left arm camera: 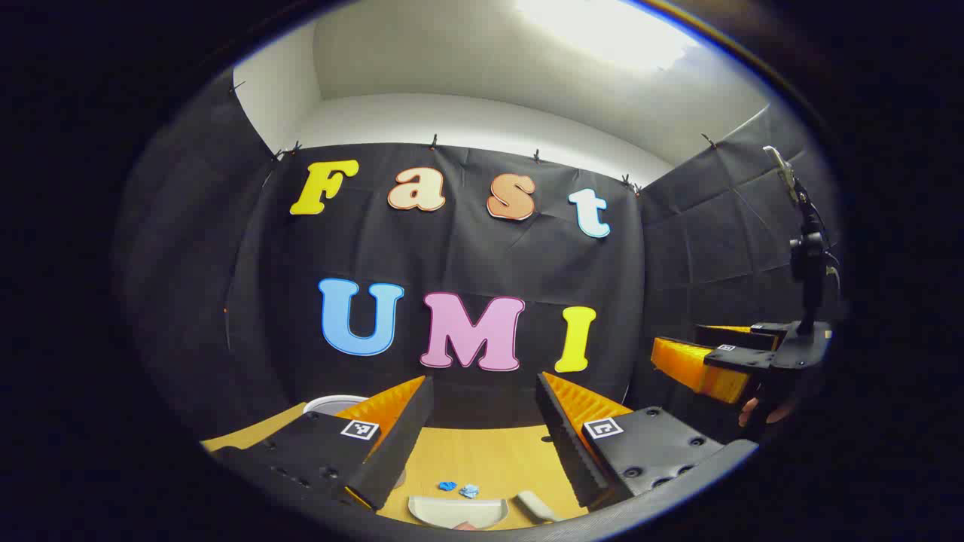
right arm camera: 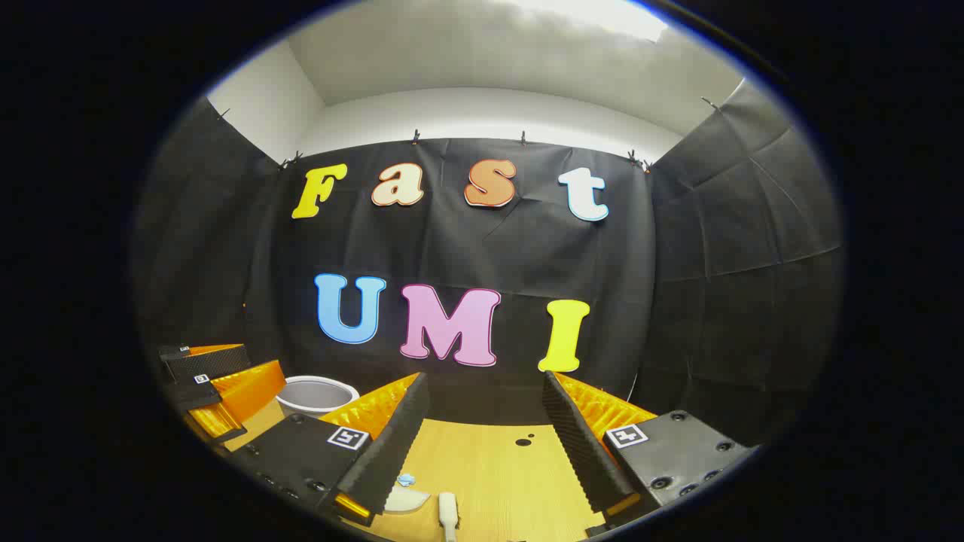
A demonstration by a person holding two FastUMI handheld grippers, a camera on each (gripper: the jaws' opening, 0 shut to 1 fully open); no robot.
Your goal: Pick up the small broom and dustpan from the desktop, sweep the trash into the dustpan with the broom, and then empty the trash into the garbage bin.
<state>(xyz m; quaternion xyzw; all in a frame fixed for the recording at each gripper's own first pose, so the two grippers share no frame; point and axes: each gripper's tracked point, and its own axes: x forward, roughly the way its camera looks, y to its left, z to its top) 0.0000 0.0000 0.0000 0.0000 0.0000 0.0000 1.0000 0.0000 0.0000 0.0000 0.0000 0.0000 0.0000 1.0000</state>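
Your left gripper (left arm camera: 482, 444) hangs above the wooden desktop (left arm camera: 482, 459) with its two fingers spread wide and nothing between them. Your right gripper (right arm camera: 482, 444) is the same: wide apart, holding nothing. Both are up in the air, and the bare wood between each pair of fingers gives you open room to move down.

In the left gripper view, the pale dustpan (left arm camera: 457, 512) lies flat on the desktop at about 6 o'clock, right at the bottom edge. Its rim curves up at the back. Just beside it, toward 5 o'clock, lies the pale broom (left arm camera: 533, 506), partly cut off by the edge. Two small blue bits of trash (left arm camera: 459, 488) sit on the wood just past the dustpan. The white garbage bin (left arm camera: 331, 405) peeks out at 8 o'clock, behind your left finger, near the back edge of the desktop. Your other gripper (left arm camera: 704, 365) floats at 3 o'clock, close to the side wall, with a hand (left arm camera: 764, 412) under it.

In the right gripper view, the dustpan (right arm camera: 405, 499) and the broom (right arm camera: 448, 516) lie at 6 o'clock, near your left finger. One blue scrap (right arm camera: 407, 479) sits just past the dustpan. The garbage bin (right arm camera: 316, 395) stands at 8 o'clock by the back wall, round and open on top. The left gripper (right arm camera: 218, 391) is at 9 o'clock, just beside the bin. Two small dark holes (right arm camera: 525, 440) show in the wood farther back.
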